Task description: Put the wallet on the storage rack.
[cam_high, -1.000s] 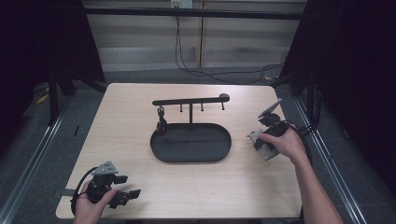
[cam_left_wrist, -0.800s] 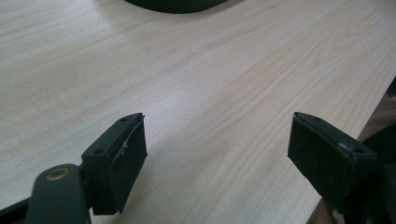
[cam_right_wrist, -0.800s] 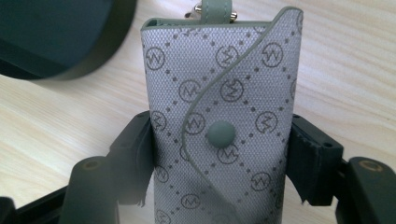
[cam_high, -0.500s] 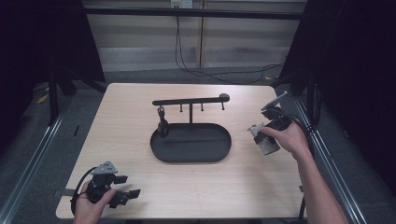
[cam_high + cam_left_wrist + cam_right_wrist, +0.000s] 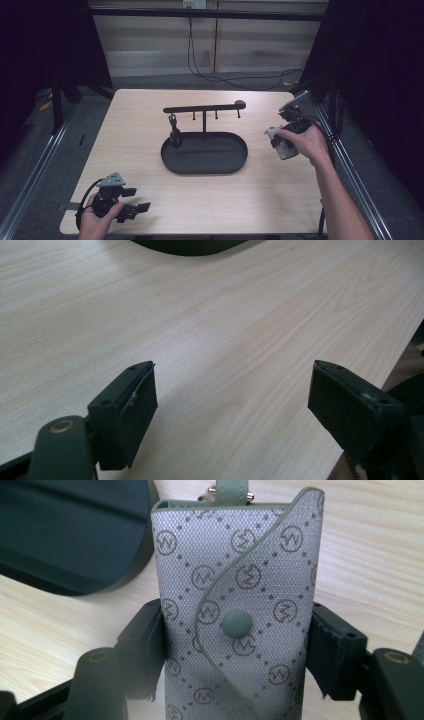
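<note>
A light wood-grain tabletop (image 5: 240, 200) with rounded corners, seen from above. Near its middle rests a dark oval tray (image 5: 204, 154), its long side running left to right. From the tray's back edge rises a thin post carrying a dark horizontal bar (image 5: 204, 107) with small hooks. The wood around the tray is pale, with fine lengthwise grain.

Grey monogram-patterned pouch (image 5: 235, 610) with green trim, black oval tray (image 5: 204, 153), pale wood table (image 5: 135, 135)
</note>
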`<state>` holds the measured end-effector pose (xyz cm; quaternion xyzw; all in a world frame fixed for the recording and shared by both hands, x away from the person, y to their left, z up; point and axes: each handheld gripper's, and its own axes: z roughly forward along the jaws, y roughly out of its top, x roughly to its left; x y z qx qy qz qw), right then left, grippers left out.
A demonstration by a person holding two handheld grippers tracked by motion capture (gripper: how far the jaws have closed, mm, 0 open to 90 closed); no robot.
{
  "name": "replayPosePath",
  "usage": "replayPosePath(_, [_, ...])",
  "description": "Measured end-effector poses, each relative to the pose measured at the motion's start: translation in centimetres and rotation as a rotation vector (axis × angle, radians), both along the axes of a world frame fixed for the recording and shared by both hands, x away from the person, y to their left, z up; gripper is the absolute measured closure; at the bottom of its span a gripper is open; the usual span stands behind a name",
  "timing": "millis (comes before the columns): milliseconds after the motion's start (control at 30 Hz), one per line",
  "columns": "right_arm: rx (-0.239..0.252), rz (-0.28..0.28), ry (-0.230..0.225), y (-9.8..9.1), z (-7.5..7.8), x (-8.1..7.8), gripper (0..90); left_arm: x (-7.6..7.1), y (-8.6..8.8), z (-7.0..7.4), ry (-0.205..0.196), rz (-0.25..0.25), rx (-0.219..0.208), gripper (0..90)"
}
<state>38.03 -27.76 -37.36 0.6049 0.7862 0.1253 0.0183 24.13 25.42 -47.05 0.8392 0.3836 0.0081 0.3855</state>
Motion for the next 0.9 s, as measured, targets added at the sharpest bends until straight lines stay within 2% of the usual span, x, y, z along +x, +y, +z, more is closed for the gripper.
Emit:
replayPosePath(167, [0.015,0.006,-0.002,0.9,0.5,0.2,32.8,0.0,0.0,0.0,0.001,0.002,0.002,19.5])
replayPosePath(233, [0.034,0.032,-0.019,1.3,0.7,0.3,32.8,0.0,0.0,0.0,-0.002,0.005,0.0,19.6])
replayPosePath(267, [0.055,0.033,-0.028,1.5,0.7,0.3,32.8,0.0,0.0,0.0,-0.002,0.005,0.0,19.6])
replayPosePath(300, [0.055,0.033,-0.028,1.5,0.7,0.3,32.8,0.0,0.1,0.1,-0.003,0.004,0.001,19.6])
replayPosePath(333, [0.078,0.034,-0.034,2.0,0.7,0.3,32.8,0.0,0.1,0.0,-0.004,0.008,0.0,19.7])
replayPosePath(600, [0.148,0.041,-0.029,3.7,-0.1,0.9,32.8,0.0,0.2,0.1,-0.004,0.007,0.0,19.8])
replayPosePath(900, [0.183,0.049,-0.026,5.1,-0.5,1.4,32.8,0.0,0.1,0.0,-0.003,0.003,0.001,19.8])
